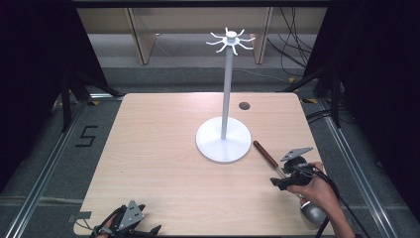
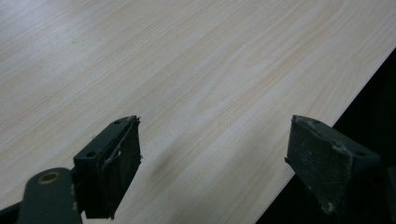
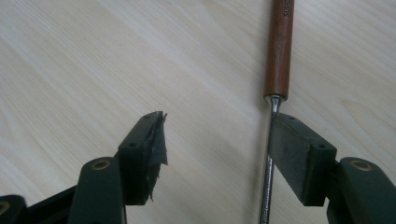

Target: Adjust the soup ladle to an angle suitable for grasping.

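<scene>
Closing on the ladle (image 1: 277, 171) is the step in hand, judging by the right tongs (image 3: 217, 140): they stand open, with the thin steel shaft lying just inside the right-hand jaw and the other jaw well apart from it. To do this well, I would centre the shaft between the pads before squeezing, since a round, polished rod can roll or skid off a one-sided pinch. Gripping close to the wooden handle, where metal meets wood, should also give better control of the heavy bowl end.

In the high view the ladle lies at about four o'clock on the tabletop (image 1: 163, 163), its shiny rounded bowl nearest the person by the right hand (image 1: 317, 191), its reddish-brown handle pointing away toward ten o'clock. The handle is smooth, varnished and cylindrical; the shaft is slim and mirror-bright.

The left tongs (image 2: 215, 158) sit at seven o'clock by the near edge, open and empty over bare wood. Their black pads look worn, with frayed tape on one.

The tabletop is pale laminate with a fine wood grain, matt and flat.

Farther off, just right of centre, stands a white rack (image 1: 224, 141): a round flat base, a slim upright pole, and a crown of curved hooks.
</scene>
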`<action>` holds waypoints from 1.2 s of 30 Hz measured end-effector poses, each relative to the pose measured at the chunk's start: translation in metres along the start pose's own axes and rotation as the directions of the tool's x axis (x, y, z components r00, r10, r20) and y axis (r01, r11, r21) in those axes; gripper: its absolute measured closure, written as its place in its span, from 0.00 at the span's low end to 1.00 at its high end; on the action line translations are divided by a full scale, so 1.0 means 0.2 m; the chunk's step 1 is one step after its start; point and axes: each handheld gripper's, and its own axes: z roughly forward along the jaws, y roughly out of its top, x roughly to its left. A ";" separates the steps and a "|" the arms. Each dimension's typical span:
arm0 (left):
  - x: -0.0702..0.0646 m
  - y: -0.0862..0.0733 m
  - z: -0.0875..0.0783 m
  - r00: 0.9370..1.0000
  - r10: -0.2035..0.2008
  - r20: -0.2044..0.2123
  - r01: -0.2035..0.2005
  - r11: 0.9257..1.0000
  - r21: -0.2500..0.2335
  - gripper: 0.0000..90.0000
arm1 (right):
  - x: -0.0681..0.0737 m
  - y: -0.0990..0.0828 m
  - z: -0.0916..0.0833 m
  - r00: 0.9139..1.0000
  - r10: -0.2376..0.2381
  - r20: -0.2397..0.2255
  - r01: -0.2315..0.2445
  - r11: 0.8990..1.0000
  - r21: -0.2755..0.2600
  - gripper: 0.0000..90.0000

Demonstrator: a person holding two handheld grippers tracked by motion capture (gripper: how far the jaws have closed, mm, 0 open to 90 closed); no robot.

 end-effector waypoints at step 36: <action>0.00 0.00 0.00 1.000 -0.013 -0.004 0.013 1.000 0.005 0.19 | -0.03 0.35 0.15 0.999 -0.030 0.034 0.027 0.996 0.085 0.43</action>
